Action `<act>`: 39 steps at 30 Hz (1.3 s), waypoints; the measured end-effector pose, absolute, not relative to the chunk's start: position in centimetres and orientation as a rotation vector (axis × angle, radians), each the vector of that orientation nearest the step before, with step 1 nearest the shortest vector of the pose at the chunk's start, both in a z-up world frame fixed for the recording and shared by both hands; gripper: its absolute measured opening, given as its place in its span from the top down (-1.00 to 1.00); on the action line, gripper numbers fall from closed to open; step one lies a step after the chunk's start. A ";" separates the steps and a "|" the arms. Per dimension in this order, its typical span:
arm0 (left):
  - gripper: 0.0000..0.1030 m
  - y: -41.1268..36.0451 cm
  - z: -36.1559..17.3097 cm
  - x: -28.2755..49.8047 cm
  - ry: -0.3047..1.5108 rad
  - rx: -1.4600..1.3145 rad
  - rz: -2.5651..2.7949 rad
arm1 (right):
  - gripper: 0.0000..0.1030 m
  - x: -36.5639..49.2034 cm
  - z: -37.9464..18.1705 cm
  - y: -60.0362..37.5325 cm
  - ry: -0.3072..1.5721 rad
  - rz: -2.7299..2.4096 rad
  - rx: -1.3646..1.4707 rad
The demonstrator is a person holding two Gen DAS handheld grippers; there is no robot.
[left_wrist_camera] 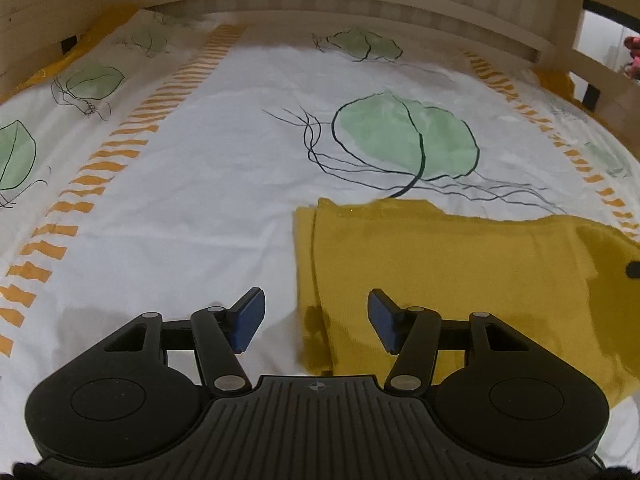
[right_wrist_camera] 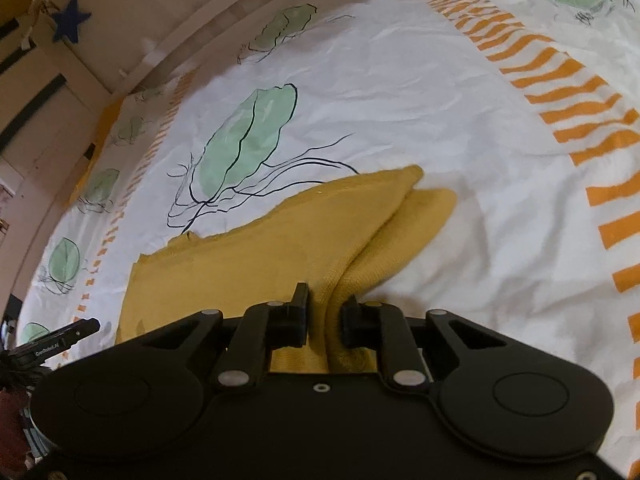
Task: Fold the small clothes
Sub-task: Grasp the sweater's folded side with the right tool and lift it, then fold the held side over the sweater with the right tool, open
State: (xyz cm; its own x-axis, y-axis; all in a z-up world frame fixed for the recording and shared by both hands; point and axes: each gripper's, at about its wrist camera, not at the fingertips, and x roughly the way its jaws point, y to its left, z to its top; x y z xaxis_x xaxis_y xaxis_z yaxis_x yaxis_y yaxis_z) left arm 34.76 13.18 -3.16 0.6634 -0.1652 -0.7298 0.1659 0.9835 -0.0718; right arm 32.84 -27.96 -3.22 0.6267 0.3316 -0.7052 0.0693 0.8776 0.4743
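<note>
The right gripper [right_wrist_camera: 324,316] is clamped on a raised fold of the mustard garment [left_wrist_camera: 452,276] lying on the patterned bedsheet [left_wrist_camera: 192,208], while the left gripper [left_wrist_camera: 316,320] hovers, jaws apart, over its left edge.

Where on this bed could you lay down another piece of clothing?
The white bedsheet is bare between the orange dashed stripe and the mustard-yellow knitted garment, and beyond it toward the wooden bed rail. It is crowded where the right gripper pinches the garment's fold.
</note>
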 end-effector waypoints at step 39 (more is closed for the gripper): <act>-0.08 19.1 -1.7 35.9 0.889 -0.221 -0.159 | 0.36 40.1 -3.1 -2.6 0.931 0.570 0.489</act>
